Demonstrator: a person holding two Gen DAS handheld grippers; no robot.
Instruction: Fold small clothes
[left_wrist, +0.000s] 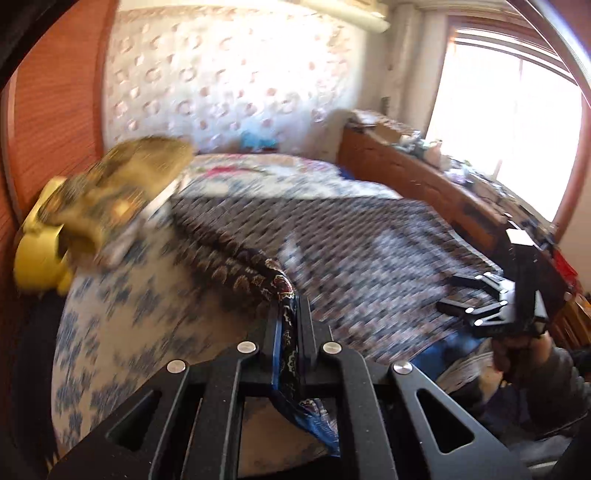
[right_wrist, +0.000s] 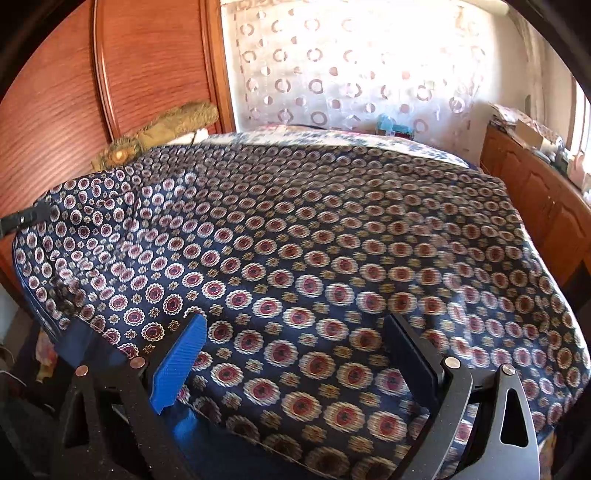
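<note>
Left hand-held gripper (left_wrist: 291, 314) is clamped on a corner of the patterned cloth (left_wrist: 369, 254), with a strip of the dark medallion fabric pinched between its two closed fingers and a blue underside hanging below them. In the left wrist view the cloth runs away from that pinch across the bed (left_wrist: 122, 302), its gathered edge rising as a ridge from the fingers toward the far left; holding a corner up this way probably keeps the edge taut so it can be carried over for a fold. Off to the right, the right hand-held gripper (left_wrist: 465, 295) hovers at the cloth's near right edge, its fingers spread with nothing between them. A plush toy (left_wrist: 122, 192) lies at the bed's left side, against a yellow object (left_wrist: 37, 243). A wooden cabinet (left_wrist: 424, 177) stands along the window side.

In the right wrist view, the right hand-held gripper (right_wrist: 295, 354) stands wide open just above the cloth (right_wrist: 314, 240), one blue pad (right_wrist: 181, 365) on the left, and grips nothing; it looks placed to take the near edge. The cloth lies spread nearly flat over the bed, its long axis running left to right across the view, the left end lifted and creased where a black finger tip of the left hand-held gripper (right_wrist: 26, 218) shows.
</note>
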